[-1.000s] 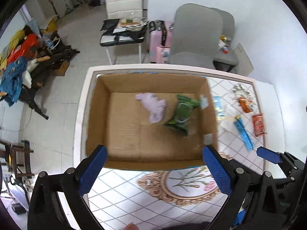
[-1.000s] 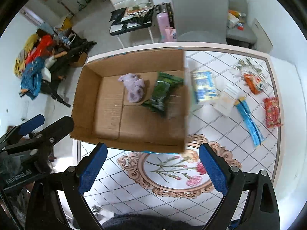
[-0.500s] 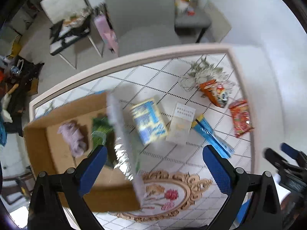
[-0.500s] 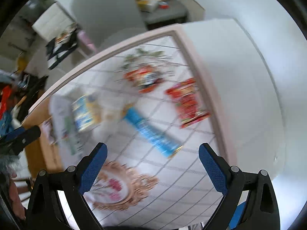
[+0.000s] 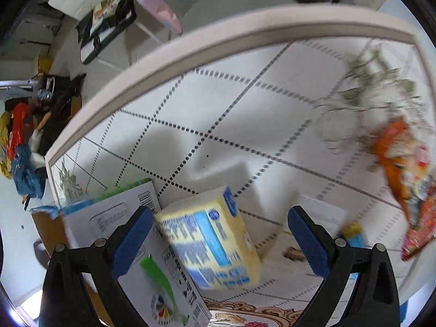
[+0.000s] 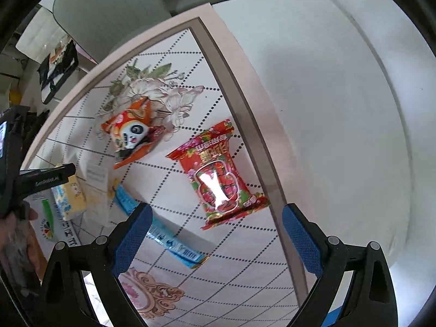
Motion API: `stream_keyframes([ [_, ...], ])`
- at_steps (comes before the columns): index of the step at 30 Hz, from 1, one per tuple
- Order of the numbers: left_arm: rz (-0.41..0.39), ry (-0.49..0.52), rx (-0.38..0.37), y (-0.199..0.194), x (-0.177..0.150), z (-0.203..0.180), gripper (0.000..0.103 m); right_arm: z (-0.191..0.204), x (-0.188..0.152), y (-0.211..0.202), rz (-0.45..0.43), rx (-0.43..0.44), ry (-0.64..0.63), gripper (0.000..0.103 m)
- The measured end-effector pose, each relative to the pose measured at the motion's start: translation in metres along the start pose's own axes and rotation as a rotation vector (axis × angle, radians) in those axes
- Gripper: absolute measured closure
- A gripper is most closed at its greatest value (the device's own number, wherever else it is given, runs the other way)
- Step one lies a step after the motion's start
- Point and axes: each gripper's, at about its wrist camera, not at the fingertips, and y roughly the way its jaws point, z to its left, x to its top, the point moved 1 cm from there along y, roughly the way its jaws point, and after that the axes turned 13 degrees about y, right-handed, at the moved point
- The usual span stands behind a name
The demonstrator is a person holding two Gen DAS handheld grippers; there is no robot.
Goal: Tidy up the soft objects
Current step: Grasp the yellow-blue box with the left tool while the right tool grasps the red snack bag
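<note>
My left gripper [image 5: 218, 242] is open and hovers just above a yellow-and-blue tissue pack [image 5: 209, 245] that lies on the table between its fingers. The cardboard box's white printed flap [image 5: 109, 218] stands beside the pack on the left. My right gripper [image 6: 215, 234] is open and empty above a red snack packet [image 6: 218, 174] near the table's right edge. An orange panda packet [image 6: 130, 133] lies further back, and a long blue packet [image 6: 160, 234] lies to the left. The left gripper [image 6: 41, 179] shows at the left of the right wrist view.
The table [image 5: 218, 109] has a white tiled top with a pink rim. A white packet [image 6: 95, 174] lies by the tissue pack. Grey chairs [image 6: 109, 8] stand behind the table. A white ledge [image 6: 340, 109] runs along the right side.
Both grippers have swung right, away from the box's inside. The left one has come down close over the tissue pack. The right one now faces the red packet by the table edge.
</note>
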Motion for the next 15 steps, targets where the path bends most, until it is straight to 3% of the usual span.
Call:
stream_keyframes([
  [3,0.047,0.015,0.033,0.019,0.004,0.002,0.001,0.001,0.006,0.007,0.011,-0.001,-0.012,0.005],
  [7,0.064,0.032,0.021,0.026,-0.001,0.000,0.001,0.004,0.011,0.012,0.017,0.008,-0.028,0.005],
  [9,0.069,0.024,-0.021,0.026,-0.006,-0.001,0.001,0.005,0.014,0.014,0.022,0.009,-0.037,0.005],
  [15,0.058,0.005,-0.238,0.021,-0.021,-0.009,0.001,0.010,0.022,0.040,0.080,-0.030,-0.080,0.005],
])
